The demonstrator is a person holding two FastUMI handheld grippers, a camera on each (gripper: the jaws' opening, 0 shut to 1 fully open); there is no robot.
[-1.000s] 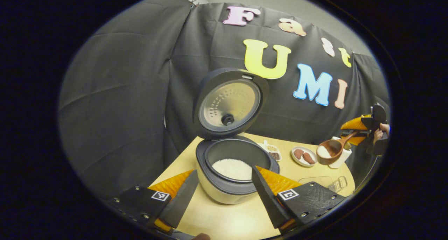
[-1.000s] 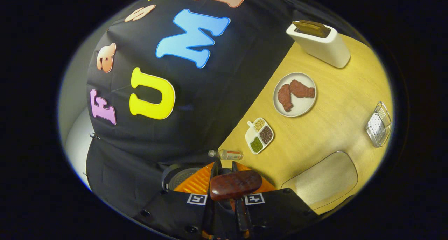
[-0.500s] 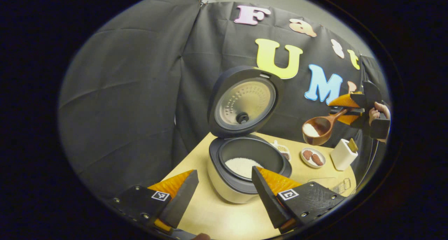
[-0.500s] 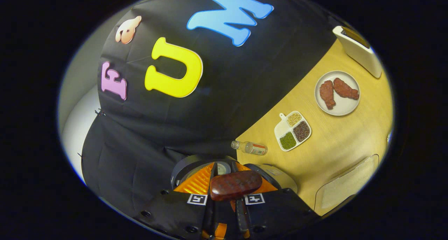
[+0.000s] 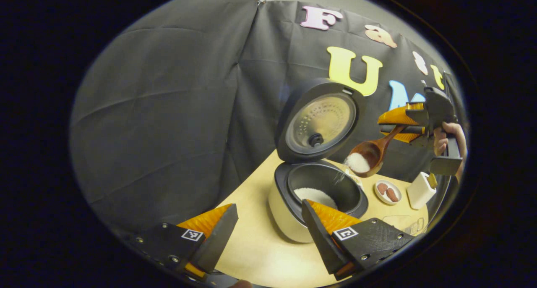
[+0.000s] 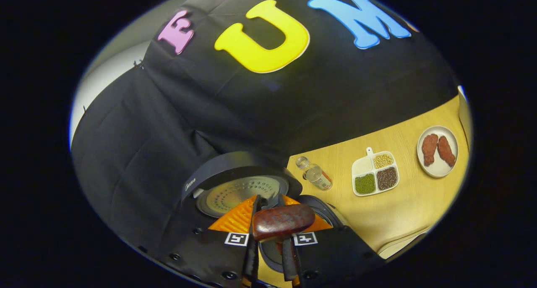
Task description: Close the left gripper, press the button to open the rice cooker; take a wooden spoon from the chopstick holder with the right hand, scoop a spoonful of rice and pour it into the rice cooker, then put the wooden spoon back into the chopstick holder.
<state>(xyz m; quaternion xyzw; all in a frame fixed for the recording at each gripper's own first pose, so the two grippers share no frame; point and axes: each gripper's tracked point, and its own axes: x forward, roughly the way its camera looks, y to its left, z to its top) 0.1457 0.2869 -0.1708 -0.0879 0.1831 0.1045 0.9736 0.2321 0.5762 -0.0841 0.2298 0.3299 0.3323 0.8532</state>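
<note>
The white rice cooker with a dark rim (image 5: 289,221) stands on the pale wooden desk (image 5: 260,254), its round lid (image 5: 319,120) raised upright and rice lying in the pot. In the left gripper view the left tool (image 5: 268,233) hangs with its fingers spread wide and nothing between them, the cooker just beyond. At 2 o'clock of the cooker the right tool (image 5: 400,126), held by a hand (image 5: 444,137), is clamped on the handle of the brown wooden spoon (image 5: 369,155); its bowl, tilted over the pot's far rim, spills white grains.

Past the cooker at 3 o'clock stand a small white plate with two brown pieces (image 5: 388,191) and the white rectangular chopstick holder (image 5: 419,190).

In the right gripper view a small clear bottle (image 6: 314,175) lies on its side at the cloth's foot; a white four-part dish of beans (image 6: 374,177) sits beside it. The writing on the lid's edge is too small to read.
</note>
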